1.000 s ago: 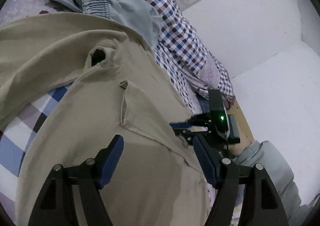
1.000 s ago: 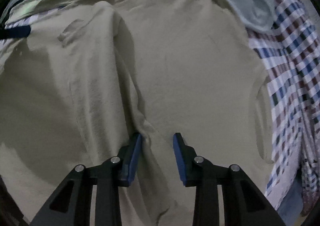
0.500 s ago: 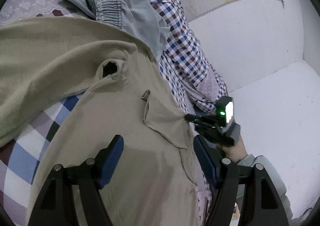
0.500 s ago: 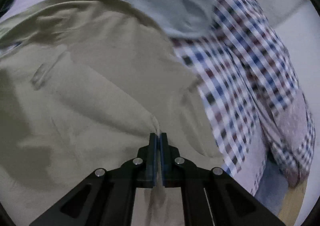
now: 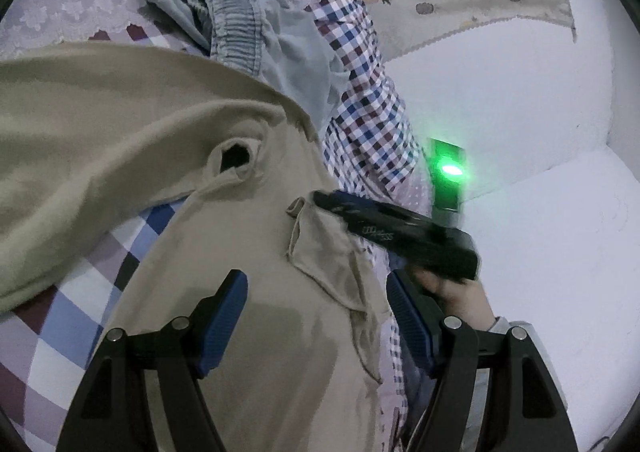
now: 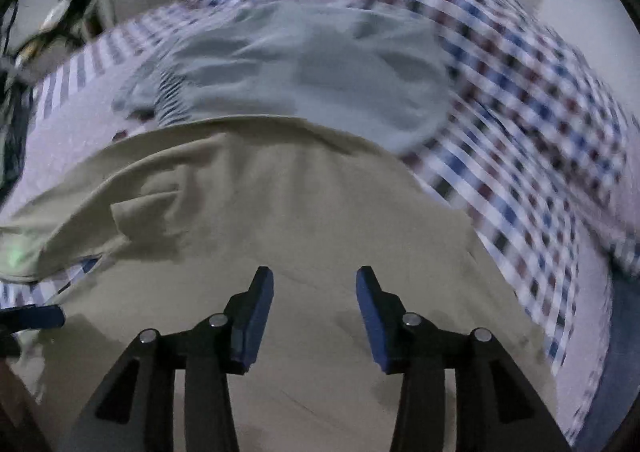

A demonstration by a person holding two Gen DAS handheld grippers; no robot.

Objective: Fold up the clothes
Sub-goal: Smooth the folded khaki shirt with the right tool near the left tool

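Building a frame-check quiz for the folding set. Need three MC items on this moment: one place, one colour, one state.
1. Where do the grey-green elastic-waist pants lie?
A. Beyond the beige garment, partly on the checked cloth
B. Between the left gripper's jaws
C. On the white floor

2. What colour is the light on the right gripper's body, seen from the left wrist?
A. Red
B. Green
C. Blue

3. How do the right gripper's jaws stand?
A. Shut on the beige garment
B. Shut on nothing
C. Open above the beige garment

Answers:
1 A: the grey-green pants lie past the far edge of the beige garment, overlapping the checked cloth.
2 B: the light glows green.
3 C: in the right wrist view, the right gripper shows a clear gap with only flat beige fabric beneath.
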